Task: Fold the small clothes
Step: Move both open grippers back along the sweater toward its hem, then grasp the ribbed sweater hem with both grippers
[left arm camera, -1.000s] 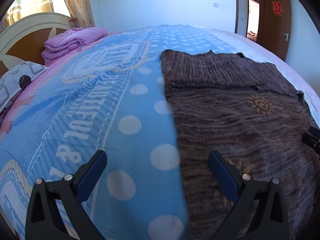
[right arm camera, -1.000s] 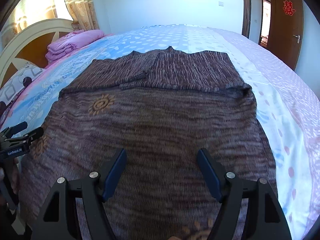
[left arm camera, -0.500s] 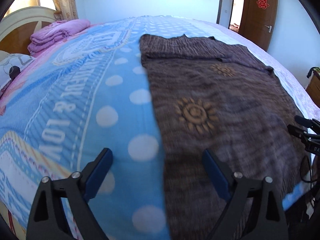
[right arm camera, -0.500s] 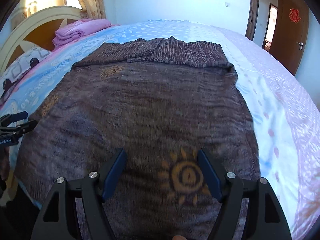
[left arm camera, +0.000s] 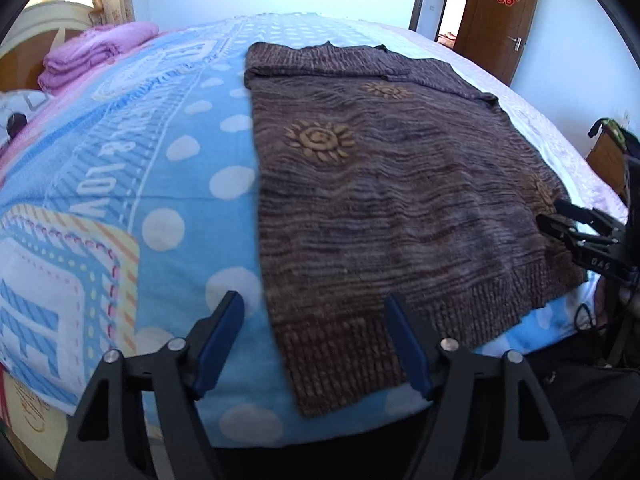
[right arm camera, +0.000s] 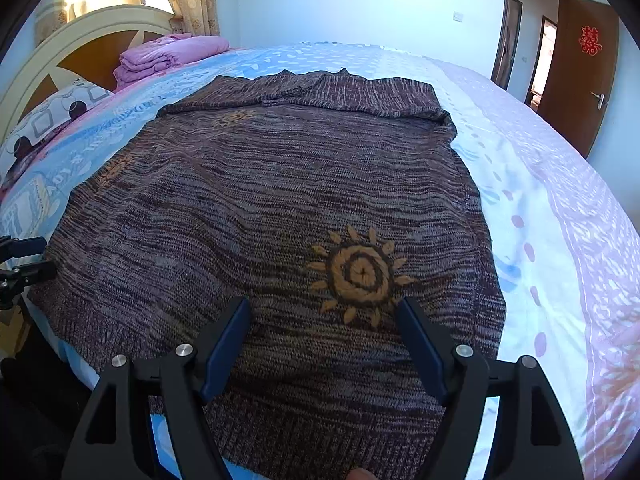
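A brown knitted sweater [left arm camera: 392, 184] with orange sun patterns lies flat on the bed, sleeves folded in at the far end; it fills the right wrist view [right arm camera: 280, 216]. My left gripper [left arm camera: 316, 340] is open and empty above the sweater's near left hem corner. My right gripper [right arm camera: 324, 344] is open and empty above the near hem, by a sun motif [right arm camera: 360, 272]. The right gripper also shows at the right edge of the left wrist view [left arm camera: 576, 228]. The left gripper shows at the left edge of the right wrist view [right arm camera: 24, 260].
The bed has a blue dotted blanket [left arm camera: 132, 184] that reaches the near edge. Folded pink bedding [right arm camera: 168, 56] and a patterned pillow [right arm camera: 44, 128] lie by the headboard [right arm camera: 80, 40]. A brown door [right arm camera: 580, 68] stands at the far right.
Both grippers have pulled back toward the near edge of the bed, so the sweater's hem and the bed edge have come into view. Both stay open.
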Tool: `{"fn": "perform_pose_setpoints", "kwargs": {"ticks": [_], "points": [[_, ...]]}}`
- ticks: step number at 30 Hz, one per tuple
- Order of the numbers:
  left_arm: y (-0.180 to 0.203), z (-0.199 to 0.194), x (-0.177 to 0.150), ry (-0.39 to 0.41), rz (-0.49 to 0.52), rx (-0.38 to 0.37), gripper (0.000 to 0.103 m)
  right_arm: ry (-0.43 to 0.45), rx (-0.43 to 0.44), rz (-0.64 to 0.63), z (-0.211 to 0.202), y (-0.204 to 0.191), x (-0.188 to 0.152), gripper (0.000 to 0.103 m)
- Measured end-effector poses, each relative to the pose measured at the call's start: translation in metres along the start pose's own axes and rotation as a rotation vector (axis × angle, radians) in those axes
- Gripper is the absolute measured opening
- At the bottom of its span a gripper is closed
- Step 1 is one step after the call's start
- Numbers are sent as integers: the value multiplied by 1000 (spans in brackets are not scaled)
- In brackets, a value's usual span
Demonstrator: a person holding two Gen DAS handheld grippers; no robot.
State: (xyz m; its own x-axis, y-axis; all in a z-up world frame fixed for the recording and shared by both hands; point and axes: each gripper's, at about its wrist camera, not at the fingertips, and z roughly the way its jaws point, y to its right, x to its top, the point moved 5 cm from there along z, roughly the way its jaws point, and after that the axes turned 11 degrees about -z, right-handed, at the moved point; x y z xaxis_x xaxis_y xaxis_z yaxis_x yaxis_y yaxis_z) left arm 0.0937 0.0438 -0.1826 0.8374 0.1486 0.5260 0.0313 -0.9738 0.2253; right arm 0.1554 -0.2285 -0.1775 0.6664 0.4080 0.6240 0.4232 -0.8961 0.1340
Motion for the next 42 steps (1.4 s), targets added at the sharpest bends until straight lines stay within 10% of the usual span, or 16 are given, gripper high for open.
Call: {"fn": "perform_pose_setpoints", "kwargs": {"ticks": [15,18,32,39,42], "points": [[8,-5,-17,-51,-12,-39,49,2,30,8,-15,4,-15,76],[4,-6,-16,-51,-22,-33,10,-9,40,60,-22,16,-21,76],[-7,-28,0,-44,-67,-122,8,-38,63,254,-61,64,-71,76],[-5,-23,-3,-53,-58,-107,8,-104,119,234,-46,48,-81,53],[-7,-21,-3,-52,-60,-104,8,-105,121,204,-48,44,-84,22]]}}
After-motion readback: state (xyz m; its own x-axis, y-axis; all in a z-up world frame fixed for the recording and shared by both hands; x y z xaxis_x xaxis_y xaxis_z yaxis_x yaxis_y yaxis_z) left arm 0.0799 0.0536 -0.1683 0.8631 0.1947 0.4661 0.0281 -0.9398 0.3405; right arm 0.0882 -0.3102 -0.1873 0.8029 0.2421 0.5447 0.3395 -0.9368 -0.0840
